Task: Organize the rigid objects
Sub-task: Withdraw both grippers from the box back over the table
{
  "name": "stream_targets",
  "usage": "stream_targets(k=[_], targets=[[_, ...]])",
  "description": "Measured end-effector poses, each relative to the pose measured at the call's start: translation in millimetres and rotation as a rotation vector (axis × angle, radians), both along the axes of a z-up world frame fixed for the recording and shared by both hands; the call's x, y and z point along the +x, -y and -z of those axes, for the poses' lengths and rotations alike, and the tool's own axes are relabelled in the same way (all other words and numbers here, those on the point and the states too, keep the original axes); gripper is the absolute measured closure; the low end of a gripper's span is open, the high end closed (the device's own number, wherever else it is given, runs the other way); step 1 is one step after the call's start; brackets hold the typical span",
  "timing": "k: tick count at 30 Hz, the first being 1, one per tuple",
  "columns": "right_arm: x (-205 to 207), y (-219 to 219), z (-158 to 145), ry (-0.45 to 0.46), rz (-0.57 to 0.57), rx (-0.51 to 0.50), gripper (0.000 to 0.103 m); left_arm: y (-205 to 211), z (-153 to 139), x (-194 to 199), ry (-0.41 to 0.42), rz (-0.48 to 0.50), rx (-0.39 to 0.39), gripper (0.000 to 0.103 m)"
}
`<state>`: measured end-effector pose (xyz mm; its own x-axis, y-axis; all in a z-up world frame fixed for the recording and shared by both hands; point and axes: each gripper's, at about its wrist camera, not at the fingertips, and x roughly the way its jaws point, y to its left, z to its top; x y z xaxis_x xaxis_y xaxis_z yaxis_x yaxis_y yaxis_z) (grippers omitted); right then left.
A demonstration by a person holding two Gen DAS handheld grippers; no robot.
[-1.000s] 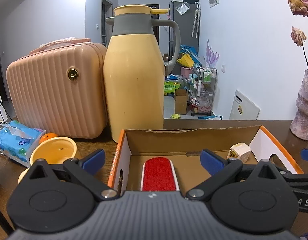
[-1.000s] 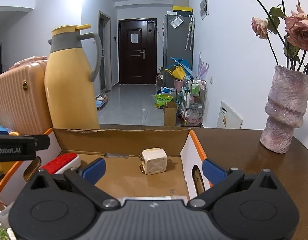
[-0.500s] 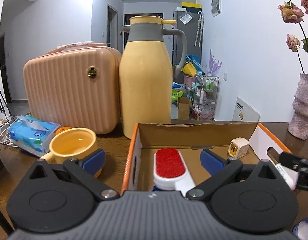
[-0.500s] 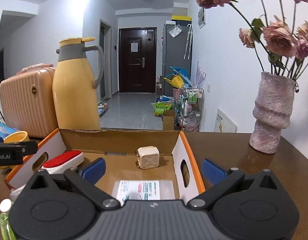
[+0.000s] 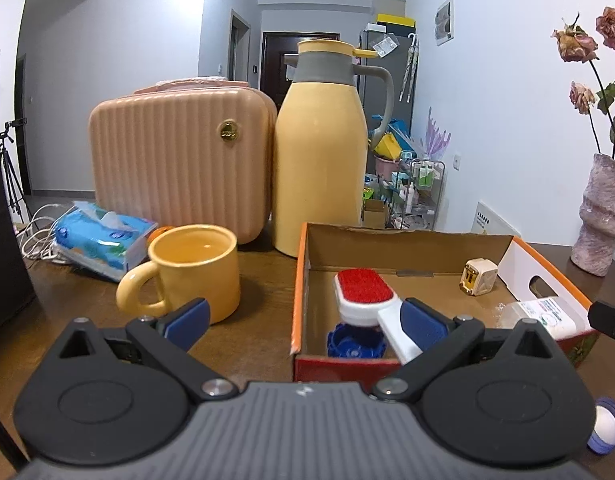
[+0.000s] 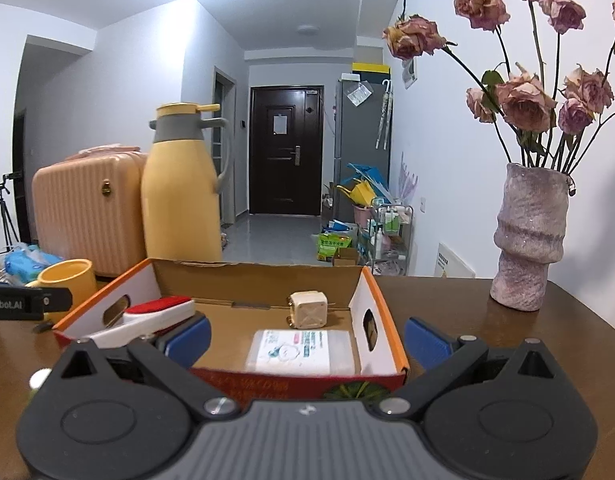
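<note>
Four items boxed: from the left wrist, the cardboard box (image 5: 407,240) holds a red lint brush (image 5: 365,292), a blue cap (image 5: 355,342), a cream plug adapter (image 5: 478,277) and a clear packet (image 5: 547,316).
Left tongs (image 5: 303,316): spread, gripping nothing.
Still out: yellow mug (image 5: 191,268) on the bench (image 5: 263,300), likely next.
Right wrist: right tongs (image 6: 307,334) spread and empty before the box (image 6: 263,276).
Room: flower vase (image 6: 527,240), hallway door (image 6: 285,150).
</note>
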<state>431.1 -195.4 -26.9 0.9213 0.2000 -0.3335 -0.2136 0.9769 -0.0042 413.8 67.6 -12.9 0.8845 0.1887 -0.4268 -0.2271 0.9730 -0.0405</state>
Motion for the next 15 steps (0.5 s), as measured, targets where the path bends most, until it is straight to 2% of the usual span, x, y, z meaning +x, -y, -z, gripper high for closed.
stream_targets(k=[15], targets=[[-58, 3, 17, -0.011, 0.001, 0.003, 0.000, 16, 4, -63, 0.010, 0.057, 0.034, 0.000]])
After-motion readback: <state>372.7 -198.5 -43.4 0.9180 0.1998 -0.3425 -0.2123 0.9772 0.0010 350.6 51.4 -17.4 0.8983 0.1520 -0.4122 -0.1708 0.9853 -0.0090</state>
